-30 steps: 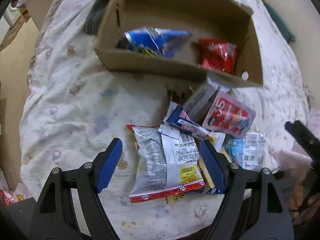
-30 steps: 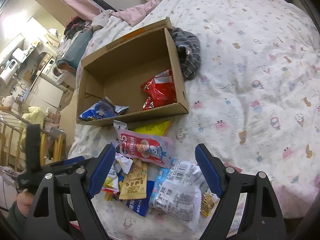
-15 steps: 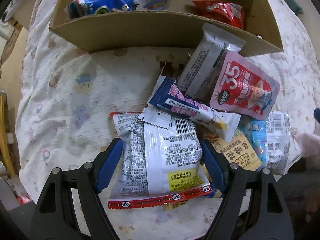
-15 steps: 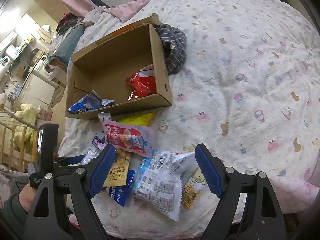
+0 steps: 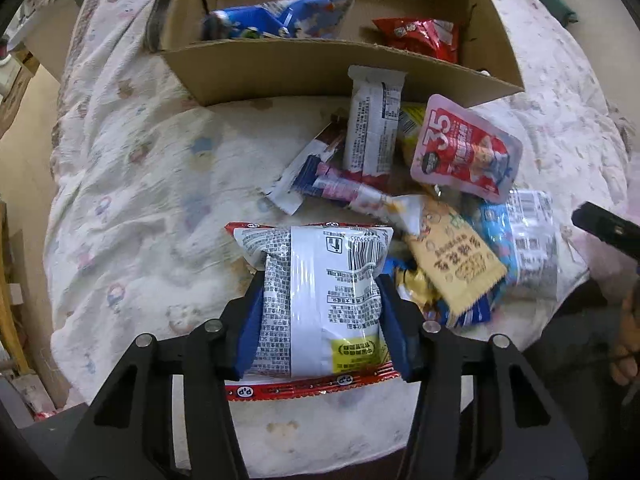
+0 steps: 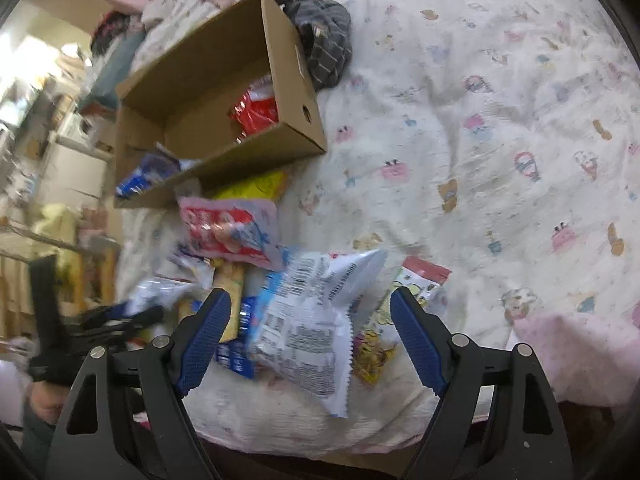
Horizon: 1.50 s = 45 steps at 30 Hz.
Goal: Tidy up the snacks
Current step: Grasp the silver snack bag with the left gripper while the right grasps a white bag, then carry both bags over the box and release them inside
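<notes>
The left gripper [image 5: 322, 316] pinches a white bag [image 5: 320, 300] with a red-trimmed seal, its 2 blue pads pressed into the bag's sides, over a bed covered in a cartoon-print sheet [image 5: 132, 184]. Just beyond the bag, a loose pile of snacks lies on the sheet: a pink pouch [image 5: 468, 152] marked 35, a tan packet [image 5: 460, 260], a white bar wrapper [image 5: 372, 128] and a blue-and-clear bag [image 5: 524, 240], several overlapping. Behind the pile sits an open cardboard box [image 5: 320, 68] holding 2 items, a blue bag [image 5: 280, 20] at its left end and a red bag [image 5: 420, 36] at its right. The right gripper [image 6: 312, 340] hovers with its fingers spread wide on either side of the blue-and-clear bag [image 6: 304, 328], the pads not touching it. From this side the box [image 6: 296, 80] stands beyond the pile, a dark striped cloth [image 6: 324, 48] bunched against its far corner
</notes>
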Tool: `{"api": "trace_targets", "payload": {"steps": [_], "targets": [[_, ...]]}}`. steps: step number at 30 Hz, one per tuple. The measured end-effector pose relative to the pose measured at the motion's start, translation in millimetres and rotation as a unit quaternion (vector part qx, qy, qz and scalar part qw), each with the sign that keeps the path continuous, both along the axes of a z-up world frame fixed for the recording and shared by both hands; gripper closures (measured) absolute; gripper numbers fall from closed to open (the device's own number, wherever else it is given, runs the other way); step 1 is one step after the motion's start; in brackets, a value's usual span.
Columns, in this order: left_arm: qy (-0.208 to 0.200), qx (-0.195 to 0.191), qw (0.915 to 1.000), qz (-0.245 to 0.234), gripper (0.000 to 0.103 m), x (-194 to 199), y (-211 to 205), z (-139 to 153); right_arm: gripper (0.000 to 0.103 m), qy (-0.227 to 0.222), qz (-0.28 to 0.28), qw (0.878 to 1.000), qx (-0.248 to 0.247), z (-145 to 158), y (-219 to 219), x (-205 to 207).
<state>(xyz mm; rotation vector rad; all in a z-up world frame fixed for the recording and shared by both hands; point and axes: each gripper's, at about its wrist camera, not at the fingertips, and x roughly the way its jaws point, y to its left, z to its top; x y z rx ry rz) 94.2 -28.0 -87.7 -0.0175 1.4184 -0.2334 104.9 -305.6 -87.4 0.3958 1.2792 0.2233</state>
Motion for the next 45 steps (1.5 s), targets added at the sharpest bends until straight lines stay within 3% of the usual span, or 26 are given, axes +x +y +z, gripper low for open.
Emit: {"api": "trace_targets", "payload": {"steps": [5, 13, 15, 19, 21, 24, 29, 39, 43, 45], "targets": [[-0.006, -0.006, 1.0000, 0.000, 0.055, -6.3, 20.2, 5.2, 0.019, 0.015, 0.028, 0.999, -0.021, -8.4, 18.1, 2.2], [-0.092, 0.009, 0.9948, 0.043, 0.055, -1.6, 46.8, 31.1, 0.020, 0.048, 0.049, 0.997, -0.042, -30.4, 33.7, 8.9], [-0.099, 0.012, 0.9938, 0.051, 0.055, 1.9, 45.9, 30.9, 0.031, 0.057, 0.053, 0.995, -0.063, -37.6, 38.7, 10.0], [-0.102, 0.006, 0.9931, 0.058, 0.055, 7.1, 48.4, 33.1, 0.035, 0.062, 0.076, 0.991, -0.093, -47.4, 52.0, 10.9], [-0.101, 0.002, 0.9930, 0.061, 0.055, 9.4, 45.1, 31.9, 0.045, 0.060, 0.081, 0.991, -0.093, -47.2, 53.3, 9.0], [-0.104, 0.006, 0.9925, 0.064, 0.055, 9.4, 46.0, 30.3, 0.060, 0.047, 0.084, 0.992, -0.083, -39.9, 52.0, 5.6], [-0.104, 0.009, 0.9919, 0.073, 0.055, 10.2, 47.8, 28.8, 0.067, 0.029, 0.077, 0.994, -0.073, -22.2, 43.3, -2.9], [-0.137, 0.004, 0.9866, 0.089, 0.055, 12.6, 46.3, 44.0, 0.069, -0.055, -0.005, 0.997, -0.048, 28.7, -0.7, -11.7], [-0.144, 0.006, 0.9843, 0.103, 0.055, 14.8, 52.8, 45.8, 0.069, -0.088, -0.027, 0.992, -0.082, 41.8, -7.1, -13.9], [-0.142, 0.007, 0.9836, 0.111, 0.055, 16.0, 56.9, 44.7, 0.069, -0.104, -0.039, 0.993, -0.052, 45.9, -14.1, -14.4]]}}
